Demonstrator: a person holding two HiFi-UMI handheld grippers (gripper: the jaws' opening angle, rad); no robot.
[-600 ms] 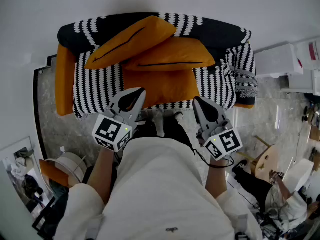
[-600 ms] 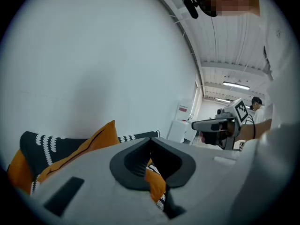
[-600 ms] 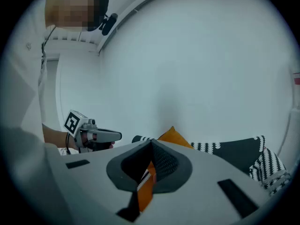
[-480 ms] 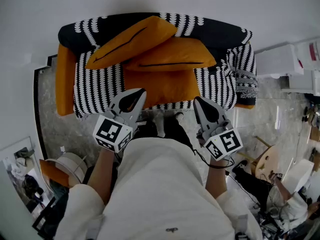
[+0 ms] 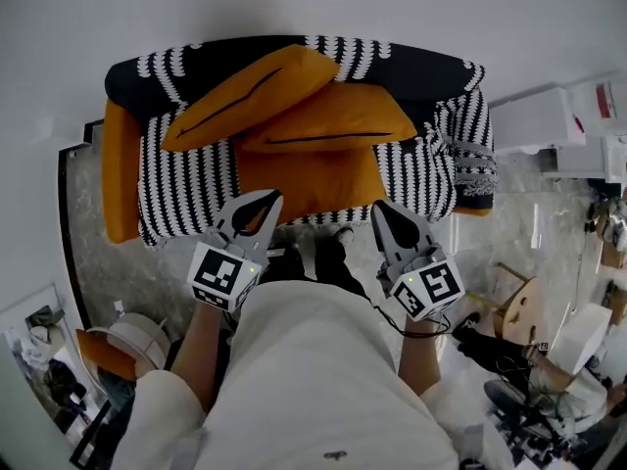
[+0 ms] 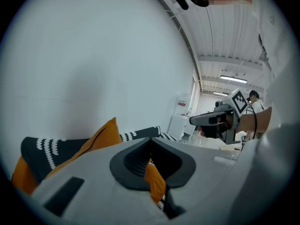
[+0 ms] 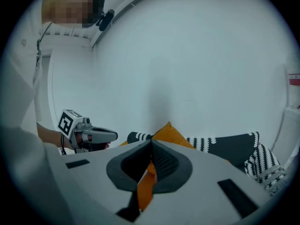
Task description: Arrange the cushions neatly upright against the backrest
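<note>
black-and-white striped fabric sofa (image 5: 196, 179) ahead of you, long orange fabric cushion (image 5: 250, 91) tilted on its backrest at left, overlapping second orange fabric cushion (image 5: 333, 120) to its right, your left gripper (image 5: 266, 197) and right gripper (image 5: 377, 207) side by side before the seat edge, white box-shaped unit (image 5: 534, 120) right of the sofa

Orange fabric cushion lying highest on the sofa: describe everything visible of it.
The orange fabric cushion is plump and roughly rectangular, with a dark line, perhaps a zip, along its near edge. It lies slanted, not upright: its right end rests on the black-and-white patterned backrest, and its left end lies low toward the striped seat. Its lower edge overlaps a second orange cushion.
</note>
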